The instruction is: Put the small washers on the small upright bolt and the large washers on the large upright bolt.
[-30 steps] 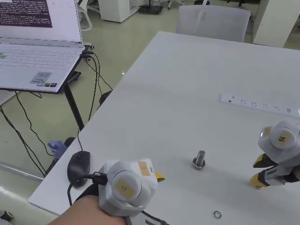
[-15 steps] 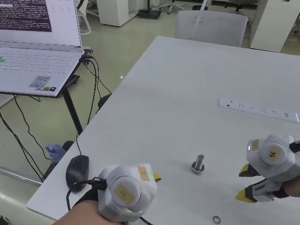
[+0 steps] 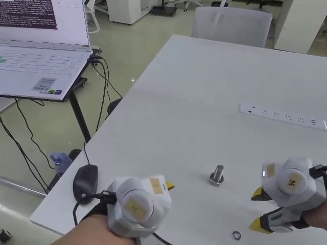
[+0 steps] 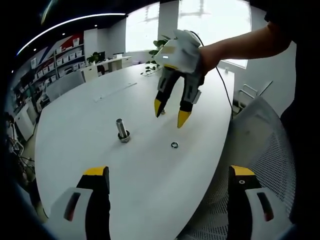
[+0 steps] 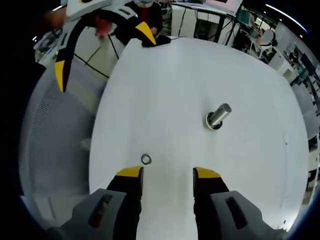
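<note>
One upright steel bolt (image 3: 217, 174) stands on the white table (image 3: 204, 92). A small washer (image 3: 236, 235) lies flat near the front edge. My right gripper (image 3: 256, 210) hovers open just right of the washer, its yellow tips pointing left. In the right gripper view the washer (image 5: 146, 159) lies just ahead of the left fingertip, outside the open jaws (image 5: 168, 173), and the bolt (image 5: 217, 116) is farther off. My left gripper (image 3: 135, 204) is at the front left, wide open (image 4: 167, 172) and empty, facing the bolt (image 4: 121, 131), the washer (image 4: 174, 145) and the right gripper (image 4: 170, 113).
A white power strip (image 3: 281, 115) lies at the back right of the table. A black mouse (image 3: 85, 178) sits at the front left corner. An open laptop (image 3: 36, 56) stands on a side stand to the left, and a grey chair (image 3: 232, 23) is beyond the far edge.
My right gripper has moved left and down toward the washer. The left gripper has stayed about where it was.
</note>
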`<state>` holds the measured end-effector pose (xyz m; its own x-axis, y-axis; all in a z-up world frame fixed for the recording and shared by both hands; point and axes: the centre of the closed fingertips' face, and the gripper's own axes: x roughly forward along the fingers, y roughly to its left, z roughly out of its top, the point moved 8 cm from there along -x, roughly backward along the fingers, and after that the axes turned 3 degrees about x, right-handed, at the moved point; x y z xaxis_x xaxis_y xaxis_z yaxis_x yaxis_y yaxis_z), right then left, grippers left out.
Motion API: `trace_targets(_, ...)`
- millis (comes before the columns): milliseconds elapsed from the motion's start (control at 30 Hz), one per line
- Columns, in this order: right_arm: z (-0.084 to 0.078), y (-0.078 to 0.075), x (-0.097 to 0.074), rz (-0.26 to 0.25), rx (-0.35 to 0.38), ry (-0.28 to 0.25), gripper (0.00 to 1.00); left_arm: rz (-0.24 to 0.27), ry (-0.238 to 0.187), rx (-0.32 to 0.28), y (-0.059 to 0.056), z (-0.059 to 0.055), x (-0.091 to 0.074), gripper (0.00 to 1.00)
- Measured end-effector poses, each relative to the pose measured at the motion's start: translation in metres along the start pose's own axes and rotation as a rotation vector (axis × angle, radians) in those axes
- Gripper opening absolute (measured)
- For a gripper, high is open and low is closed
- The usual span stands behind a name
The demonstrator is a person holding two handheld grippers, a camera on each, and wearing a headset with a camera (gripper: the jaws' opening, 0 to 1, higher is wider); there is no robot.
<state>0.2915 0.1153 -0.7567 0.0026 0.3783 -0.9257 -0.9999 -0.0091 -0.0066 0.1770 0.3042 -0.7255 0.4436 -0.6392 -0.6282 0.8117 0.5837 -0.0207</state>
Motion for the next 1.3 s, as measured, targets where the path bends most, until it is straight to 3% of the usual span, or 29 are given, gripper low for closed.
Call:
trace_targets(267, -0.003, 0.017, 0.019, 0.010, -0.021, 0.008, 0.40, 0.007, -0.001, -0.007, 0.003, 0.000, 0.000, 0.99)
trace_targets(667, -0.002, 0.028, 0.040, 0.025, -0.055, 0.030, 0.37, 0.002, 0.005, -0.010, 0.003, -0.003, 0.001, 0.98)
trace_targets(1000, -0.007, 0.030, 0.048, 0.030, -0.064, 0.061, 0.35, -0.002, 0.013, -0.010, 0.001, -0.006, -0.002, 0.97)
trace_targets(1300, -0.006, 0.030, 0.049, 0.036, -0.046, 0.056, 0.33, -0.008, 0.014, -0.013, 0.000, -0.007, -0.002, 0.96)
